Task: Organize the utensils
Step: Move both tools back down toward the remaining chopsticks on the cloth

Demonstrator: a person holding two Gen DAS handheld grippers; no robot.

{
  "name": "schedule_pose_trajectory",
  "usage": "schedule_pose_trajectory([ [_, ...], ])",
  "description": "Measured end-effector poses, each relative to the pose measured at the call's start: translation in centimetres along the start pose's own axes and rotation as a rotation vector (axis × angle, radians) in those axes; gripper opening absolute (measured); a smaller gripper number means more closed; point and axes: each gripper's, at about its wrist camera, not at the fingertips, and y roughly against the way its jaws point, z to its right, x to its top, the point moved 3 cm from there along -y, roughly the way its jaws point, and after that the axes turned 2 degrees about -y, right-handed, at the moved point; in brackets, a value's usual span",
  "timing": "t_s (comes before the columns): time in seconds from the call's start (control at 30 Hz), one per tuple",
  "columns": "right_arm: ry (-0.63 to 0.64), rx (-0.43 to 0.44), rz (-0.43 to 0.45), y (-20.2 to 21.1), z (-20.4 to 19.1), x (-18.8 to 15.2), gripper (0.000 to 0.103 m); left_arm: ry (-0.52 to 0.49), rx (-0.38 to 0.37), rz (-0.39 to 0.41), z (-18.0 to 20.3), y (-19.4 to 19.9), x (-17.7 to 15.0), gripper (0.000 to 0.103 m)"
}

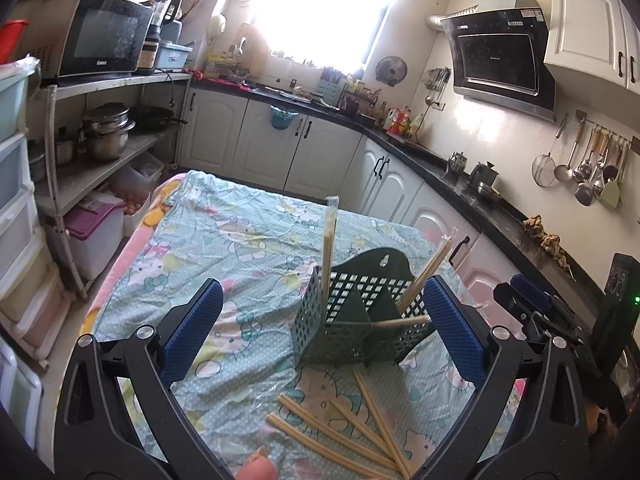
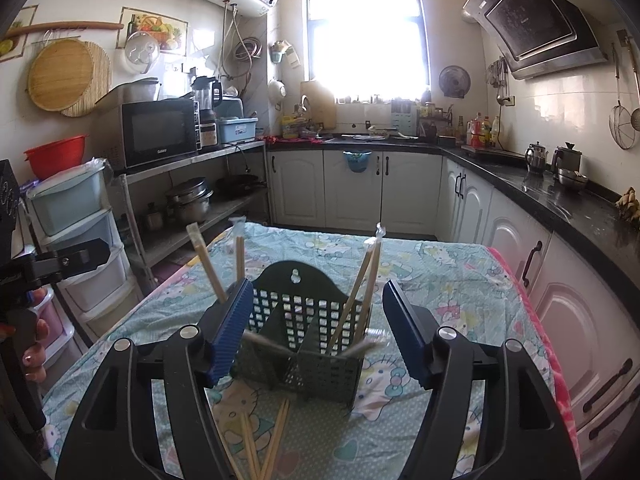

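A green holder [image 1: 352,320] is standing upright on the patterned cloth [image 1: 248,240] that is covering the table, near the table's middle, with its arched back panel facing away from both cameras. Wrapped chopsticks [image 1: 330,248] are leaning out of its left compartment and another pair [image 1: 426,270] is slanting out of the right one; one stick [image 1: 400,323] is lying across the front wall, blurred in the right wrist view. More chopsticks [image 1: 360,428] are lying loose on the cloth just in front of the holder, fanned out. The left gripper [image 1: 324,328] is spreading its jaws wide, with nothing between the blue pads, and the holder is sitting beyond them. The right gripper [image 2: 318,328] is hanging with its jaws apart on either side of the holder's front, the left pad [image 2: 232,328] just beside the holder's left wall, gripping nothing. Fingers [image 2: 34,344] are wrapping the left gripper's handle at the edge of the right wrist view.
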Motion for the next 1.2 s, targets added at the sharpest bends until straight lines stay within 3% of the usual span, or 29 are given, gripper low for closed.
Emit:
schedule_pose_trajectory([
  [0.6,0.043,0.031,-0.07,0.6,-2.2,-3.1,0.065,0.008,0.026,-0.05,-0.6,0.5,-2.6,0.093],
  [1.2,0.085,0.061,-0.175,-0.7,-3.7,-6.9,0.065,-0.011,0.042,-0.179,-1.5,-1.9,-7.0,0.093],
])
